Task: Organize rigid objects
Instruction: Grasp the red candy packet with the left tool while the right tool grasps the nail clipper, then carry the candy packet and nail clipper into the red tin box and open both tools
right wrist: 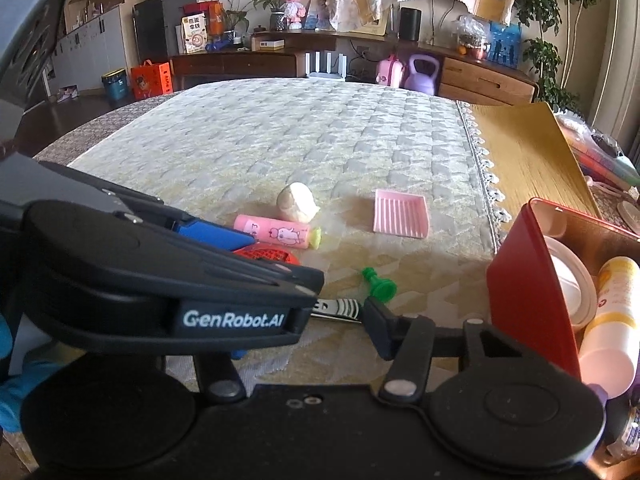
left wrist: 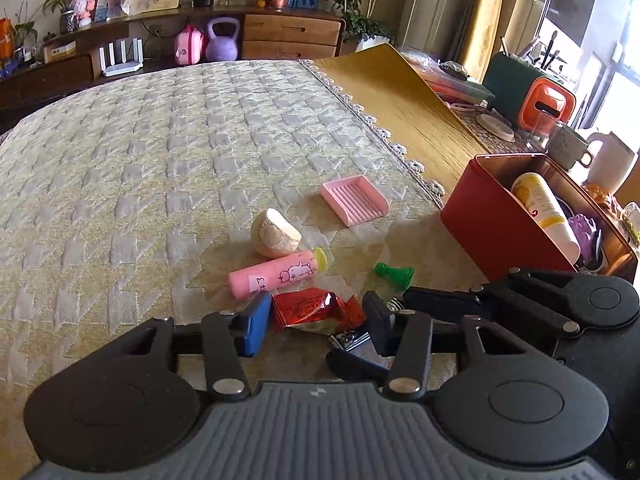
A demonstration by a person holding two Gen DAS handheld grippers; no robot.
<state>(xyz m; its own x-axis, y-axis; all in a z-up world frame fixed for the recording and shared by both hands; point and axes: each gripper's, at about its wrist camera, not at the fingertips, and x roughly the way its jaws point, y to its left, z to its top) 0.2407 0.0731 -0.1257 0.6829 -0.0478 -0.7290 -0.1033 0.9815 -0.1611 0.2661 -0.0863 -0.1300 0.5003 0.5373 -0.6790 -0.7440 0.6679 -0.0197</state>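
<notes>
Table (left wrist: 120, 152) covered in quilted woven cloth, matt, lace-edged. Red box (left wrist: 480, 220): glossy outside, coppery metallic sheen inside. Pink soap tray (left wrist: 354, 200) at 12 o'clock: smooth ribbed plastic. Red snack wrapper (left wrist: 312, 308): crinkled shiny foil. Nail clipper (right wrist: 340, 308): bright metal. Green chess pawn (right wrist: 380, 286): glossy plastic.

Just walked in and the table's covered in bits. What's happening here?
Someone with two handheld grippers is tidying small items on a quilted tablecloth. The left gripper brackets a red snack packet, pads touching its ends. The right gripper sits around a nail clipper, grip unclear. A pink tube and pink dish lie loose beside the red tin.
</notes>
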